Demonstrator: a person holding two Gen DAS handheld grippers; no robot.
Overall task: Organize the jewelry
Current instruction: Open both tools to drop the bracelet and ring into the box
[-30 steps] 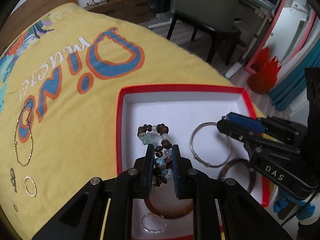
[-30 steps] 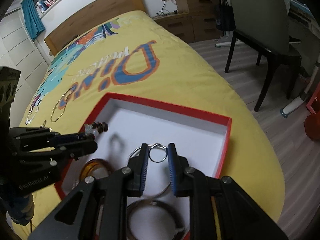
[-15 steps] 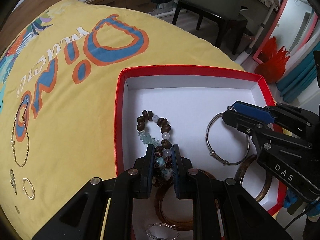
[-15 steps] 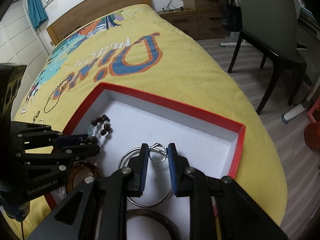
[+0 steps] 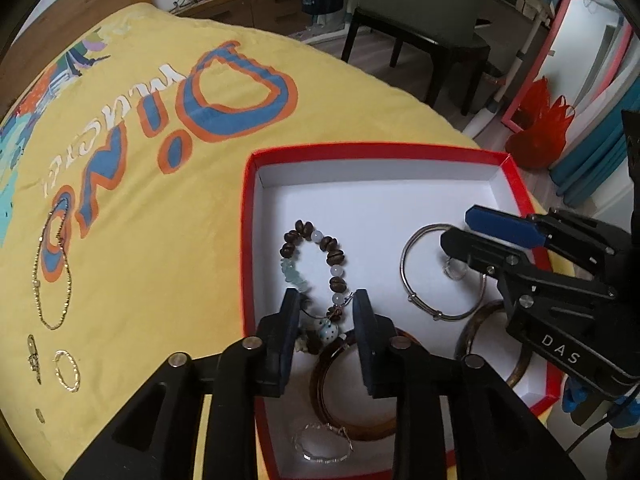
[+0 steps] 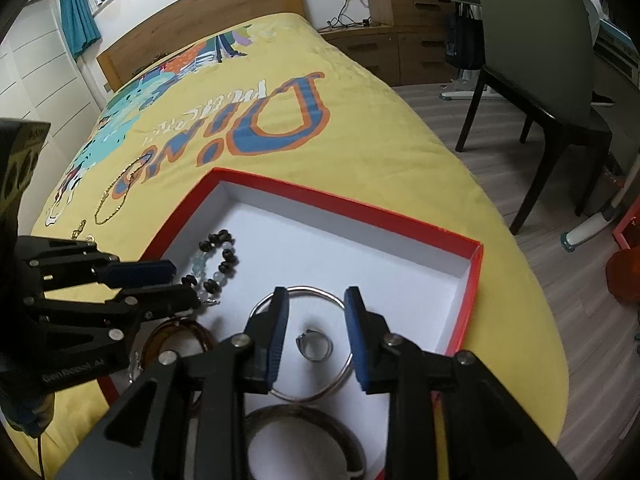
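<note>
A red box (image 5: pixel 250 240) (image 6: pixel 476 280) with a white inside lies on the yellow bedspread. My left gripper (image 5: pixel 325 304) is open just above the near end of a brown and pale beaded bracelet (image 5: pixel 334 256) (image 6: pixel 224 258) that lies in the box. My right gripper (image 6: pixel 314 300) is open above a small silver ring (image 6: pixel 314 346) (image 5: pixel 454 270), which lies inside a thin silver bangle (image 5: pixel 412 248) (image 6: pixel 308 292). A brown bangle (image 5: pixel 340 428), a dark bangle (image 6: pixel 304 416) and a wire ring (image 5: pixel 320 446) also lie in the box.
On the bedspread left of the box lie a gold chain (image 5: pixel 60 276) (image 6: pixel 116 196), a gold hoop (image 5: pixel 67 370) and a small clasp piece (image 5: pixel 34 356). A dark chair (image 6: pixel 536 80) and wooden drawers (image 6: pixel 400 52) stand beyond the bed.
Both grippers have opened. The left let go of the beaded bracelet and the right let go of the small ring; both pieces now lie in the box.
</note>
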